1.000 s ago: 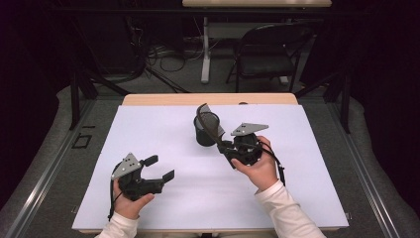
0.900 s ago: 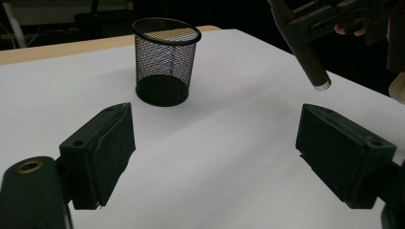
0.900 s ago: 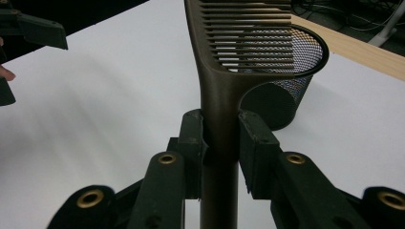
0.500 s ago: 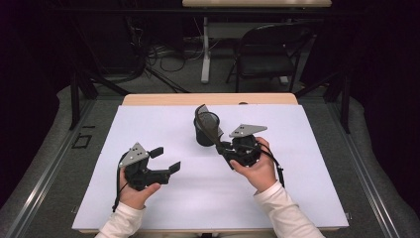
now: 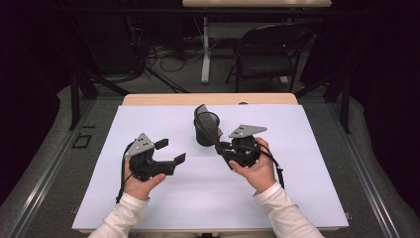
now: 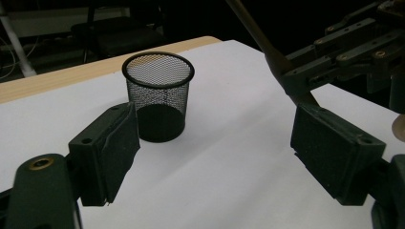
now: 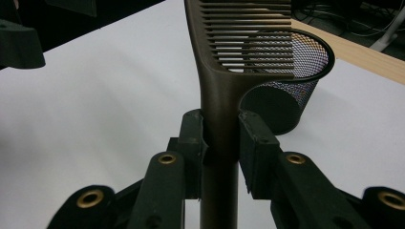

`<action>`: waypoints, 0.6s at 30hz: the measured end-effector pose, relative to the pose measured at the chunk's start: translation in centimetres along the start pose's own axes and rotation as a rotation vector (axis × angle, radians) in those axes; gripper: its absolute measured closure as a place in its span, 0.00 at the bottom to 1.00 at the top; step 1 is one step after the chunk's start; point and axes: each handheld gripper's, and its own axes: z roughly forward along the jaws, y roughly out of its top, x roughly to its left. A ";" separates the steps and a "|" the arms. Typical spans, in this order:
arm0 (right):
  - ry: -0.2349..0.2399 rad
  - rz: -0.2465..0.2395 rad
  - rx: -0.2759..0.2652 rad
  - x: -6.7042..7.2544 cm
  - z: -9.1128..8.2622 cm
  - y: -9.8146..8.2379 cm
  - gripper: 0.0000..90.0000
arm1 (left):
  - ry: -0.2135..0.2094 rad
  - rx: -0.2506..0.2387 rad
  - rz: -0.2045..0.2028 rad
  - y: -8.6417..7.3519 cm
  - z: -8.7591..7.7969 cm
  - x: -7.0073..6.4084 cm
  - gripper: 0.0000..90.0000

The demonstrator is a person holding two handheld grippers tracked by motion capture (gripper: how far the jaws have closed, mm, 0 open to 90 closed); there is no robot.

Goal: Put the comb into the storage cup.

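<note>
a dim room with a folding chair [image 5: 270, 52] and loose cables on the floor lies behind a wooden table [image 5: 208, 98] covered by a white sheet [image 5: 208, 193].

the right gripper [image 5: 221, 147], held in the person's right hand [image 5: 257, 168] near the middle of the sheet, has its two black jaws closed on the handle of a brown plastic comb [image 7: 229, 71]. in the right gripper view the pads press the handle from both sides, and the comb rises straight up between them, its row of teeth pointing toward the right of that view. the comb's toothed end stands in front of and partly over the rim of a black wire-mesh cup [image 6: 157, 95], which sits upright on the sheet just beyond the gripper. whether the comb touches the cup cannot be told. a grey three-cornered plate [image 5: 246, 130] tops this gripper.

the left gripper [image 5: 173, 151], held in the person's left hand [image 5: 141, 181], is well apart to the left, above the sheet, with its jaws spread wide and nothing between them. in the left gripper view the mesh cup shows beyond the left jaw, the comb's handle and the other gripper's linkage at the upper right. both forearms wear white sleeves [image 5: 119, 220].
</note>
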 end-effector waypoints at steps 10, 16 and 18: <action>-0.003 -0.009 -0.010 0.2 0.1 -0.1 0.81 | 0.008 0.005 -0.007 1.7 0.6 0.0 0.25; -0.002 -0.010 -0.025 0.3 0.0 -0.1 0.81 | 0.006 0.009 -0.017 2.3 1.0 0.2 0.28; -0.003 -0.010 -0.029 0.4 0.0 -0.1 0.81 | 0.004 0.013 -0.020 2.4 1.1 0.1 0.30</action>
